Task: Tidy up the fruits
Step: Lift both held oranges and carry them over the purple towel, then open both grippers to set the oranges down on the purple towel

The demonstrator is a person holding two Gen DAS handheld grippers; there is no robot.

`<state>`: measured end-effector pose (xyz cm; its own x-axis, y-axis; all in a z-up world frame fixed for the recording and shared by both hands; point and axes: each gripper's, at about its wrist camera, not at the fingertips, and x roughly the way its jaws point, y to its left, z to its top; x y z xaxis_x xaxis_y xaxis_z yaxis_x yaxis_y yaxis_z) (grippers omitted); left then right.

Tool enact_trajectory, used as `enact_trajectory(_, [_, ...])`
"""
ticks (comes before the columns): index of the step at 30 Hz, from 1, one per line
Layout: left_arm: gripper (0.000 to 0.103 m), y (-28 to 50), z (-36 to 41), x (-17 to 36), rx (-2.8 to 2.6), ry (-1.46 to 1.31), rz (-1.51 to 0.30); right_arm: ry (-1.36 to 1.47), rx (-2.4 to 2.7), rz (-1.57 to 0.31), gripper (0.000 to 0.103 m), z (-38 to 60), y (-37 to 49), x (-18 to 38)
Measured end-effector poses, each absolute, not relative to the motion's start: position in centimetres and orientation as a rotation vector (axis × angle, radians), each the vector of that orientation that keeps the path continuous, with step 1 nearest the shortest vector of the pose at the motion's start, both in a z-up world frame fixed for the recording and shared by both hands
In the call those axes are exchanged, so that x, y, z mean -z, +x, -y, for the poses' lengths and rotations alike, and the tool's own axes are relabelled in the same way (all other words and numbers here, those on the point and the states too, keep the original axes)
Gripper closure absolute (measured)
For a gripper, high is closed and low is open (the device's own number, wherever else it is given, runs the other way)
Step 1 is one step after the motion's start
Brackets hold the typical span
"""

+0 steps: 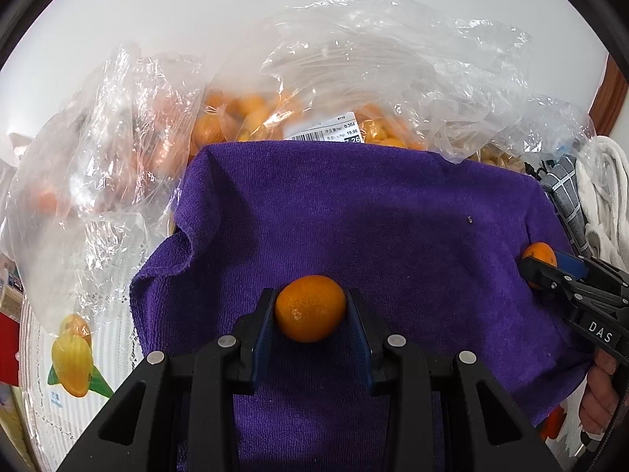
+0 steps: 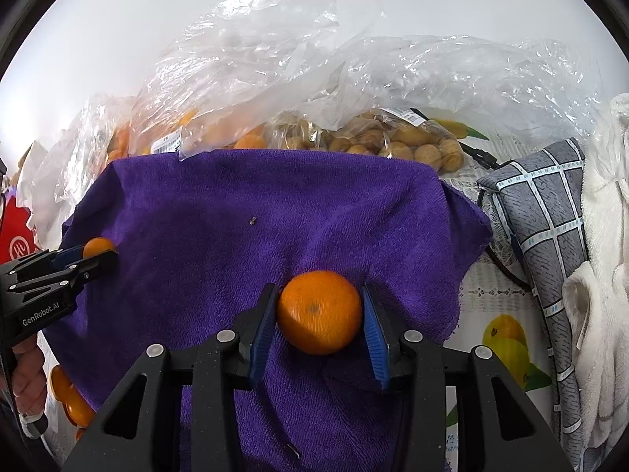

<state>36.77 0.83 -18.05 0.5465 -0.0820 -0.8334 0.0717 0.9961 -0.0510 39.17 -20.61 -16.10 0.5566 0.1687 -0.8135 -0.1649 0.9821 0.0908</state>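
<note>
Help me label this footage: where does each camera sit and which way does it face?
Left wrist: on the left gripper, facing forward over the purple terry towel; its fingers pinch a small orange mandarin.
Right wrist: on the right gripper, same heading; it pinches a larger orange mandarin.
Shared: towel, clear plastic fruit bags, each other's gripper.

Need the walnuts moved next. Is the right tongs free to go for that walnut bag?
Probably not yet: the right tongs are shut on an orange, and loose plastic drapes the walnut bag.
</note>
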Motion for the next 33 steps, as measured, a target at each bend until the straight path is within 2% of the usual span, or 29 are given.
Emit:
enact_trajectory(3, [0.068,36.7,-0.8,17.9,0.096,-0.017,-0.988,-0.004,-0.192,-0.944,0.051,20.6,39.0,15.7])
enact_trajectory(7, [0.053,36.5,-1.1,17.7,0.113,-0.043,-0.975,-0.005,-0.193,-0.933,0.048,20.7,38.7,15.5])
enact_trajectory(10, [0.053,36.3,-1.2,17.5,0.122,-0.044,-0.959,-0.001,-0.19,-0.923,0.045,20.6,38.6,15.4])
enact_trajectory(33, [0.041,35.7,-1.6,15.9,0.126,-0.053,-0.933,-0.005,-0.187,-0.907,0.043,20.3,38.1,14.7])
